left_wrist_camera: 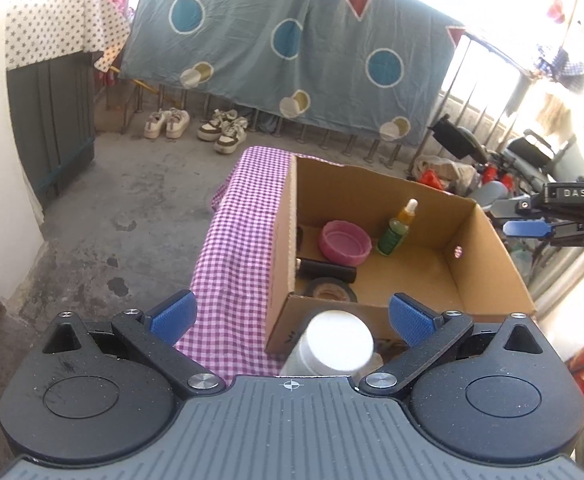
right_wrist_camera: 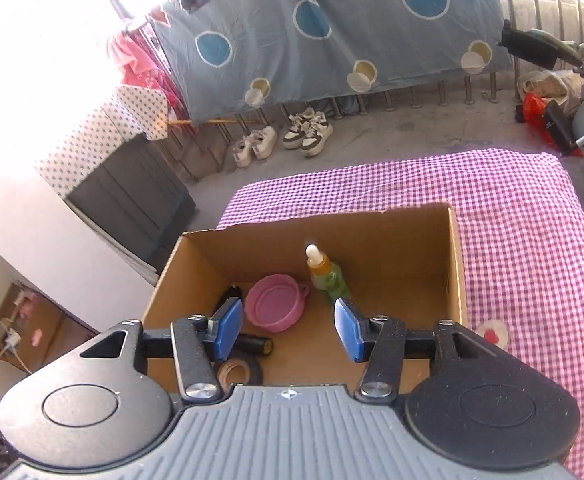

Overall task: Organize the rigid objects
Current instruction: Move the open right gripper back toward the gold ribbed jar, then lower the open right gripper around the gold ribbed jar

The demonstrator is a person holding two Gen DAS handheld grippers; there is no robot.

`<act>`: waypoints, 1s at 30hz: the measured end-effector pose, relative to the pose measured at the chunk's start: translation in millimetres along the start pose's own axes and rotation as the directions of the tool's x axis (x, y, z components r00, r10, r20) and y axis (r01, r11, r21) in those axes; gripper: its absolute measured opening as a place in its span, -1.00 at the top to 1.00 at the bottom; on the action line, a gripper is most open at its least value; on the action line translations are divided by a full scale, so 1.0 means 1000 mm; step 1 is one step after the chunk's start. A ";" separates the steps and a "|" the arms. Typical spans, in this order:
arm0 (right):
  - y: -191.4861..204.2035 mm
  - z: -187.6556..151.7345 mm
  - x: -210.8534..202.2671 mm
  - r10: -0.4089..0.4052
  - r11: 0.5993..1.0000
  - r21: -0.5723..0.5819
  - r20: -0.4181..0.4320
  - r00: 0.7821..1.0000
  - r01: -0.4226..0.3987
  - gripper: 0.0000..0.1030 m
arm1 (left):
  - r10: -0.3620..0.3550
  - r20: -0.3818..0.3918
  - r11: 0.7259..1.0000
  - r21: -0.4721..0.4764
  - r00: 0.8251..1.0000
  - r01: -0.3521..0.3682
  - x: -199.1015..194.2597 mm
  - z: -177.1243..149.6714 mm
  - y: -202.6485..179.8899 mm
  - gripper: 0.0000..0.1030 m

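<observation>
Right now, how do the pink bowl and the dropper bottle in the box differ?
The pink bowl is low, wide and open-topped; the dropper bottle is tall, narrow and capped with a white dropper tip. The bowl rests flat on the floor of the cardboard box, while the bottle stands upright and tilts a little. The bowl is solid pink; the bottle is green below and amber above. Both sit inside the box near its far wall, with no gripper holding them.

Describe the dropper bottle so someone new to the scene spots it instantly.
Find the open cardboard box on the purple checked tablecloth. The dropper bottle stands upright near the box's far wall, just beside the pink bowl. It is the only upright item inside: white dropper tip, amber neck, green label, while the black cylinder and tape roll lie flat.
</observation>
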State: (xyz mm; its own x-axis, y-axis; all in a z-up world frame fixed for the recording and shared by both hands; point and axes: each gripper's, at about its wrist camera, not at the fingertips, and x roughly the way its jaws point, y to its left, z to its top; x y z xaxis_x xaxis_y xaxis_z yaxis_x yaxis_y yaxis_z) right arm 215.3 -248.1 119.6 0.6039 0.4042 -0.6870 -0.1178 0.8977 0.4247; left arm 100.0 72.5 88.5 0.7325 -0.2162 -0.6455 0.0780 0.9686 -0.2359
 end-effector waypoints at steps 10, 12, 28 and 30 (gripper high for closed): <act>-0.032 -0.131 -0.070 0.099 0.963 0.245 0.063 0.993 -0.111 -0.19 | -0.203 -0.109 0.956 0.194 0.973 0.221 0.007 -0.056 -0.056 -0.99; -0.033 -0.152 -0.064 0.093 0.952 0.287 0.065 0.994 -0.108 -0.19 | -0.209 -0.156 0.943 0.230 0.966 0.241 0.016 -0.069 -0.069 -0.99; -0.034 -0.154 0.040 0.187 0.952 0.254 -0.038 0.982 -0.171 0.20 | -0.165 -0.213 0.903 0.360 0.963 0.235 0.077 -0.096 -0.114 -0.84; -0.033 -0.150 0.052 0.192 0.954 0.245 -0.057 0.980 -0.172 0.20 | -0.152 -0.212 0.901 0.372 0.965 0.223 0.081 -0.096 -0.115 -0.84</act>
State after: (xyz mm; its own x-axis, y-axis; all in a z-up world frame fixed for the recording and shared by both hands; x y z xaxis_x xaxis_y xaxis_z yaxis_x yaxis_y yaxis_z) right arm 132.6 -230.5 -18.5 0.5240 0.5782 -0.6254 -0.0230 0.7436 0.6682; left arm 85.3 -68.3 -6.2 0.5522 -0.3815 -0.7413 0.4852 0.8701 -0.0863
